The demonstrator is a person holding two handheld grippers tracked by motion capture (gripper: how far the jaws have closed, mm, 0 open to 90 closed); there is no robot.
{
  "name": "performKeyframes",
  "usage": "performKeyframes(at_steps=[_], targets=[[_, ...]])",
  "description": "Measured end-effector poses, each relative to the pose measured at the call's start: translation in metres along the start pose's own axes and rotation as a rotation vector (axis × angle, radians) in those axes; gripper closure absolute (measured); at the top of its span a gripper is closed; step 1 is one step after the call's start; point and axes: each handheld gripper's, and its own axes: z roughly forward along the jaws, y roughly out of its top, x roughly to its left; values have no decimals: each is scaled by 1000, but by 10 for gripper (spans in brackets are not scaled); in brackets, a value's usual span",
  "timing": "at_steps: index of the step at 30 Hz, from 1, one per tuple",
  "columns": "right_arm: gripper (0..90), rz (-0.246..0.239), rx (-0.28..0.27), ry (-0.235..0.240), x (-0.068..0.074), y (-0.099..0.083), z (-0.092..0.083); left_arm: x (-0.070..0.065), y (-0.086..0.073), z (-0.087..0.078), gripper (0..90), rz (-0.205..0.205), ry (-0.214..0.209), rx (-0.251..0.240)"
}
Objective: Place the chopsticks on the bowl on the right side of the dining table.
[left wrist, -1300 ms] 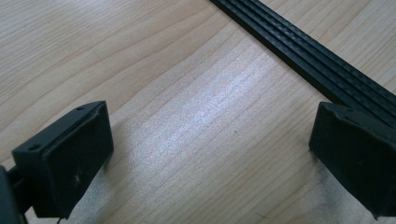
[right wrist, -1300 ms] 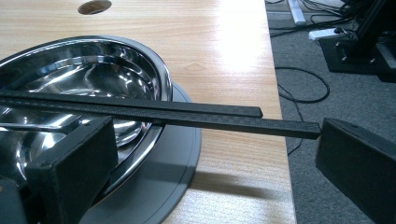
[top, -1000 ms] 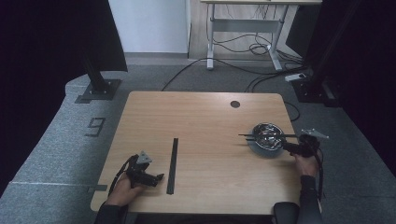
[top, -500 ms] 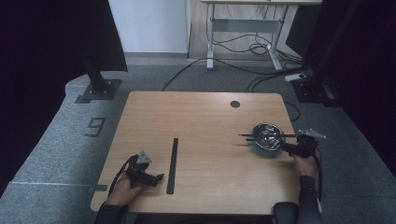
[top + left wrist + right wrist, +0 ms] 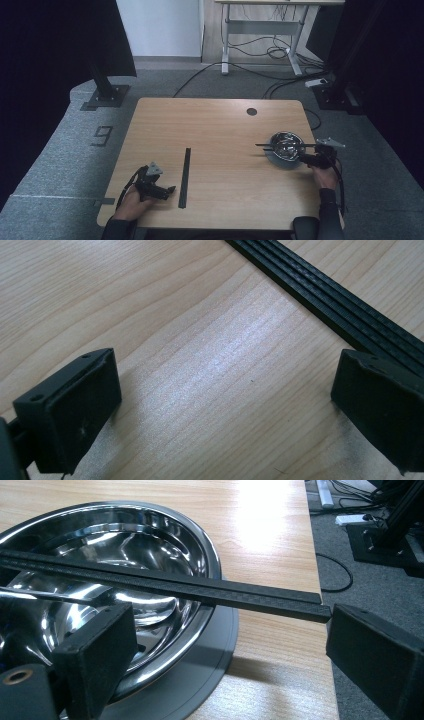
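A shiny steel bowl [image 5: 285, 144] [image 5: 125, 570] sits on a grey round plate [image 5: 200, 675] near the table's right edge. A pair of black chopsticks [image 5: 280, 145] [image 5: 200, 592] lies across the bowl's rim. My right gripper [image 5: 311, 159] [image 5: 225, 660] is open beside the bowl, its jaws either side of the chopsticks' near end without touching. A long black strip [image 5: 185, 176] [image 5: 340, 305] lies flat on the wood at the front left. My left gripper [image 5: 162, 191] [image 5: 225, 400] rests open on the table just left of that strip, with bare wood between its jaws.
The wooden table [image 5: 215, 125] has a round cable hole [image 5: 251, 111] at the back right. Grey carpet surrounds it, with cables and a desk frame [image 5: 260, 30] behind. Black stands [image 5: 107, 85] rise at both sides.
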Motion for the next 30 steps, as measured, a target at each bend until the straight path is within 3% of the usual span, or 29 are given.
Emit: performKeyframes(at_steps=[30], targets=[[51,-11,4,-6,2,1,0,0,0,0,0,0,0,0]])
